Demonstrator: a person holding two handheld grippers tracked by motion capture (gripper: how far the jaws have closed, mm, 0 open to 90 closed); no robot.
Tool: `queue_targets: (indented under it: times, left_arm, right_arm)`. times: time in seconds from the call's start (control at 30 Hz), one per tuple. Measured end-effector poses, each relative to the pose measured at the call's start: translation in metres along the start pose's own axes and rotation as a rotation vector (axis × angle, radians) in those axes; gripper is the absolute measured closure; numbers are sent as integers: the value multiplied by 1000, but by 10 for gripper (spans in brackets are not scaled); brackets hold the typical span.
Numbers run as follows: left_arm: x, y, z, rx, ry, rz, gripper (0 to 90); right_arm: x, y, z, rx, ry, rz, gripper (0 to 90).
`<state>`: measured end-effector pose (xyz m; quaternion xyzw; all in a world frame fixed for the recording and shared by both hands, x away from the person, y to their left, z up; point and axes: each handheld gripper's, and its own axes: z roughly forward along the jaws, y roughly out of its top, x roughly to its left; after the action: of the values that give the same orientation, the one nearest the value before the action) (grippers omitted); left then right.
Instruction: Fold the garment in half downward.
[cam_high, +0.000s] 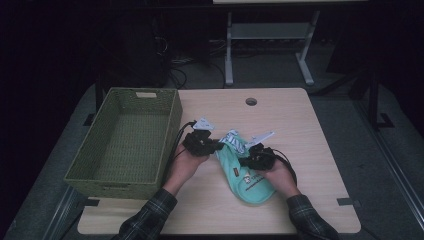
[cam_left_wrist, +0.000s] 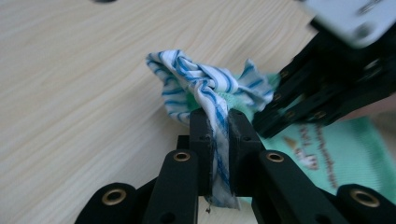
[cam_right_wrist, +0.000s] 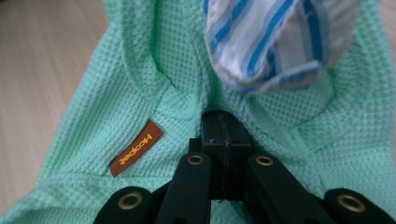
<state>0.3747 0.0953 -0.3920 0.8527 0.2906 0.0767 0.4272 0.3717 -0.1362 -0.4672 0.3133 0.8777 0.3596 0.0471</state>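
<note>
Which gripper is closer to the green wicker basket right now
Left. The left gripper sits just beside the basket's right wall, clamping striped cloth; the right gripper is farther right, over the mint garment.

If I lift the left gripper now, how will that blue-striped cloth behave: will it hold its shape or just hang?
The blue-striped cloth looks thin and crumpled, bunched in soft folds, so it will probably droop from the left gripper, which is shut on a narrow fold. It lies against the green waffle-knit garment, so it may drag over it. It seems light; the narrow pinch might slip.
</note>
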Motion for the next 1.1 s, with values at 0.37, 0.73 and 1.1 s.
queue_targets:
  times: [0.37,0.73,1.1]
  left_arm:
    - [-14,9,-2,-16,-4,65,822]
    - [-5,1,-3,9,51,72,821]
    - [1,-2,-9,15,101,69,821]
  right_arm:
    - [-2,8,0,-40,-15,4,899]
    - [-3,-25,-41,-24,-30,30,898]
    - [10,-64,-70,9,-41,48,898]
